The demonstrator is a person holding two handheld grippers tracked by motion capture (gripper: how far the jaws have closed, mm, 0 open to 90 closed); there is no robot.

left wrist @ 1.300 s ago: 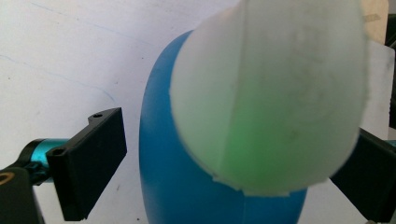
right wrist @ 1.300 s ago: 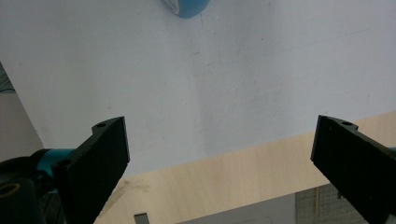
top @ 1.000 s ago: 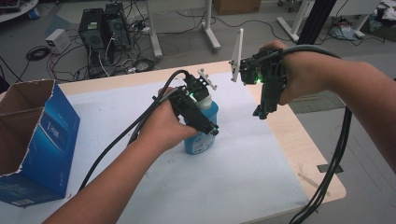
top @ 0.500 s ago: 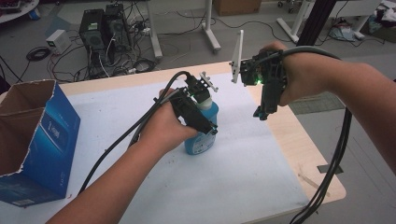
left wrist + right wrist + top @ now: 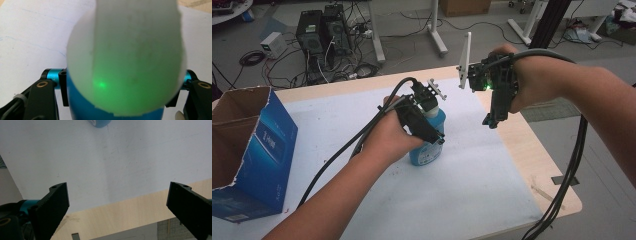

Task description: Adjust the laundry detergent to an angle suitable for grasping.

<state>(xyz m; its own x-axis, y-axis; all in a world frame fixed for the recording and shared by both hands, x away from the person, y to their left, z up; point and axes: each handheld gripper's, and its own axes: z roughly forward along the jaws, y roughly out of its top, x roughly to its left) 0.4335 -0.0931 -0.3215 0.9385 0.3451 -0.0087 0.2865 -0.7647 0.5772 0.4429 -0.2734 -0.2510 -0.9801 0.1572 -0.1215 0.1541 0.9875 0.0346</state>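
The blue plastic bottle with a white cap [image 5: 428, 135] stood upright near the middle of the white-covered worktop [image 5: 462, 190], right of the open blue cardboard box [image 5: 249, 150]. The left tongs [image 5: 432, 122] had come down over its top; in the left gripper view their jaws had just been closing and bracketed the blue bottle body just under the white cap [image 5: 127, 55], seemingly touching both sides. The right tongs [image 5: 492, 117] hung in the air above the worktop's far right edge, jaws wide apart with nothing between them, well clear of the bottle.

The hold sat high, close to the cap. A rounded, smooth bottle taken there could probably twist or slide out if lifted fast, or tip if the squeeze was uneven.
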